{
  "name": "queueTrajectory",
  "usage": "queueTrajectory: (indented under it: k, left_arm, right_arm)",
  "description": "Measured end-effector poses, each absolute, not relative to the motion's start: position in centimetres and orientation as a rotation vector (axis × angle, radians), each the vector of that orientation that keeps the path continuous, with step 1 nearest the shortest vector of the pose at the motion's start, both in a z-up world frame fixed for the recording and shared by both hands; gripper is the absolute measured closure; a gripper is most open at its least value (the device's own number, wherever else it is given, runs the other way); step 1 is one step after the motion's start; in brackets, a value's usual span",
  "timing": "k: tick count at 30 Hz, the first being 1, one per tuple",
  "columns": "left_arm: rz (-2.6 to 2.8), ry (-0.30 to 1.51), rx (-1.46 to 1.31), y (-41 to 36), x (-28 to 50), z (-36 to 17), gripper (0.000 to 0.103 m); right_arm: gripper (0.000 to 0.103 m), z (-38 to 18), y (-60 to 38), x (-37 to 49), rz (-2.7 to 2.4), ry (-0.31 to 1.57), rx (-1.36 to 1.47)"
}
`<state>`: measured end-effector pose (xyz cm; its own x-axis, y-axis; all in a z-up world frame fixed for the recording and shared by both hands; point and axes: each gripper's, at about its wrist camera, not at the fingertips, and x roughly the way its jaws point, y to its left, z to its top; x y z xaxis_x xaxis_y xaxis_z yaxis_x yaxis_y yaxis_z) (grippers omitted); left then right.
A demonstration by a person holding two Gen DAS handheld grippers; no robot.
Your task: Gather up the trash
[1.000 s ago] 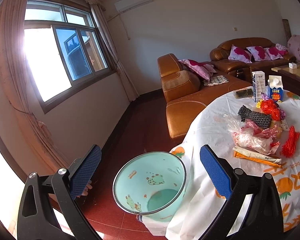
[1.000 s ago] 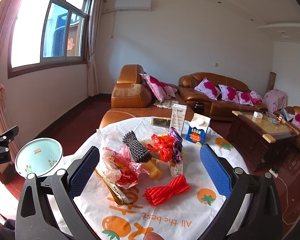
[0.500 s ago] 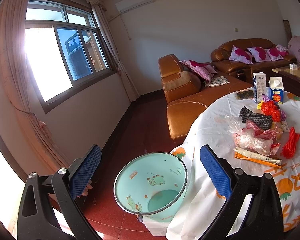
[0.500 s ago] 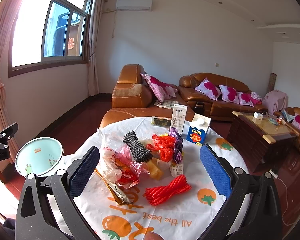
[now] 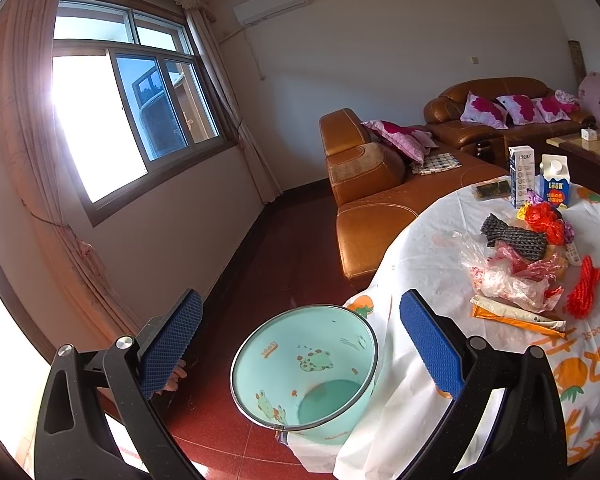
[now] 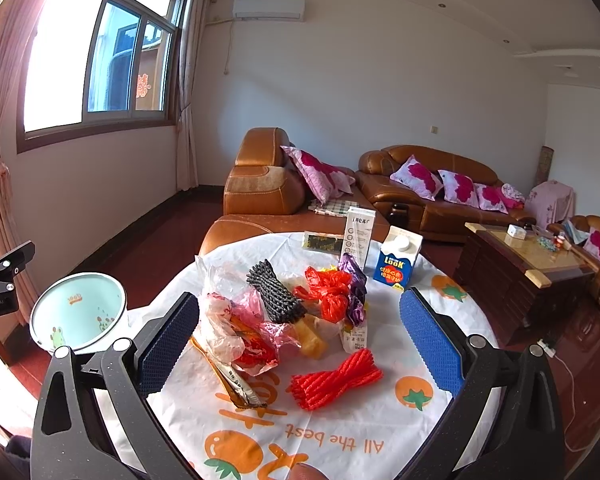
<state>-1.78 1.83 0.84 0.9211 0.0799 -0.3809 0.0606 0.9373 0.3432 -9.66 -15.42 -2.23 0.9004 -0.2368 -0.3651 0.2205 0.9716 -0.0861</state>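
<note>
One blue carton [image 6: 396, 266] reads "LOOK"; tablecloth [image 6: 380, 420] reads "All the best".

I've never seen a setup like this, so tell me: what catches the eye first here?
A heap of bright trash in the middle of the round table, with a red net nearest the camera. Beside the table, on the left, stands a mint-green bin, empty. Blue-padded fingers frame each view, spread wide.

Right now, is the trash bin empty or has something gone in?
Empty: the left view shows the bin's bare bottom, and the trash lies on the table.
</note>
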Motion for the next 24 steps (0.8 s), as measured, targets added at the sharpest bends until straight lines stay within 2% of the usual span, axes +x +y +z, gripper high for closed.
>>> queueTrajectory:
  k: [24]
  left_arm:
    - [0.012,0.4,0.357,2.03,-1.78,0.95,0.006]
  right_arm:
    - [0.004,-2.66,-14.91,-9.57,-0.227,0.384,-0.057]
